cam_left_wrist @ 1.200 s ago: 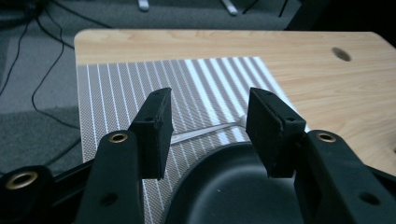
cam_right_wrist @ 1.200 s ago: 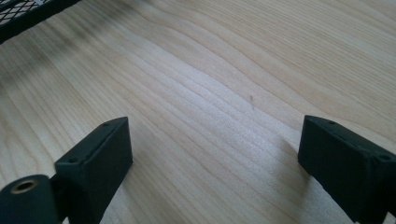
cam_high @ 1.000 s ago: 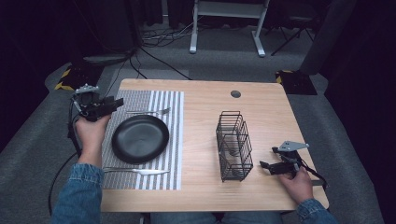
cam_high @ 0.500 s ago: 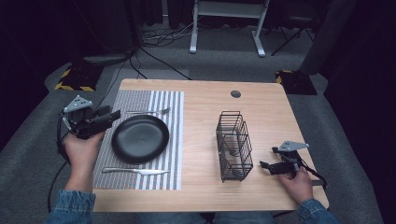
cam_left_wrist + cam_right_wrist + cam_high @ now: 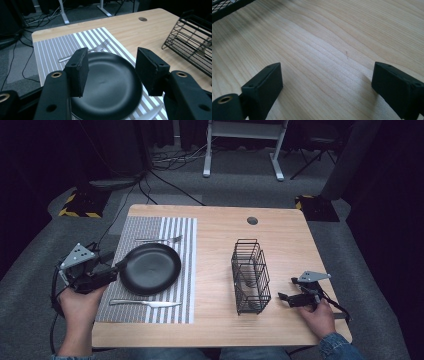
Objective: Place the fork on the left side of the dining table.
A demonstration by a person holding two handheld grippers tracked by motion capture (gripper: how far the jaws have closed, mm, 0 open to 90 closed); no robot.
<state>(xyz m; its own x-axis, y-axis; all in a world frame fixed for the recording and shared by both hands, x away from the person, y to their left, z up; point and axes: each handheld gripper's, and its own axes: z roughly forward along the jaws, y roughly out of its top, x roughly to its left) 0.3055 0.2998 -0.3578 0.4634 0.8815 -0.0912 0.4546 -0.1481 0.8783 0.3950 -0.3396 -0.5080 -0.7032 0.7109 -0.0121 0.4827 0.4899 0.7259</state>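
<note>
Left claw now lower-left, seemingly just off plate rim.

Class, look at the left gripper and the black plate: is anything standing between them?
Nothing visible does. The left gripper is open, aimed straight at the black plate; the fork lies beyond the plate.

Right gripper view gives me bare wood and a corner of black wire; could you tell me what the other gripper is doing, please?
Observer: The left gripper is open at the left rim of a black plate, not clamped on it.
Operator: What lies around that plate?
Observer: It sits on a striped placemat, a fork beyond it, a knife nearer.
Operator: And my wire corner?
Observer: That is a wire basket standing left of your right gripper, apart from it.
</note>
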